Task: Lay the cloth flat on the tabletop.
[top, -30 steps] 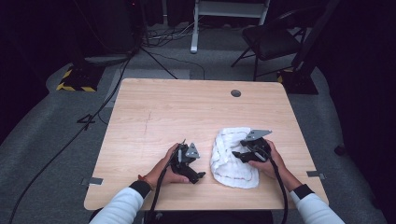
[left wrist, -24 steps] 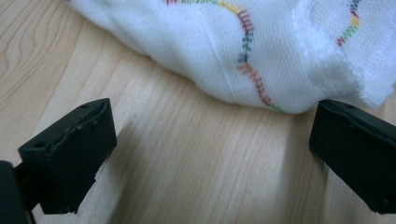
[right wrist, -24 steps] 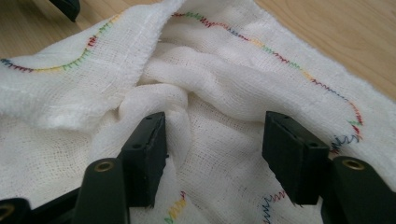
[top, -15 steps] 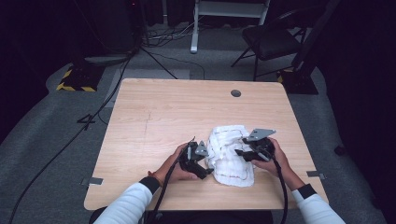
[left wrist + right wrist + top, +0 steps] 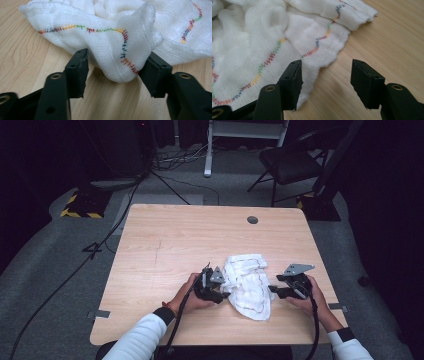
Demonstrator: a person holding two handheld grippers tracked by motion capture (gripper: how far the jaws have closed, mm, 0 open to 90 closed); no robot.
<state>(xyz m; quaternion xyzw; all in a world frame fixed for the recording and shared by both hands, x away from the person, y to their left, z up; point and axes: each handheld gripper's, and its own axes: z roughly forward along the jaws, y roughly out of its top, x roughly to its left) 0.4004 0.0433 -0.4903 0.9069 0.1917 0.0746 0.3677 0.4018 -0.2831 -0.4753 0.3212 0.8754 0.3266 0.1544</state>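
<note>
Cloth (image 5: pixel 248 285) lies crumpled lower centre; left gripper (image 5: pixel 117 68) open around its fold; right gripper (image 5: pixel 325 75) open beside its edge, probably both about to pinch.

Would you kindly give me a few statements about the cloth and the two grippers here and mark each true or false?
1. The cloth lies crumpled on the table. True.
2. The left gripper is shut flat on bare wood. False: its jaws are open, with a fold of cloth between them.
3. The right gripper is open at the cloth's edge. True.
4. The cloth's stitching is plain black. False: it is many-coloured.
5. The cloth hangs over the table's far edge. False: it lies near the person's side, between the grippers.
</note>
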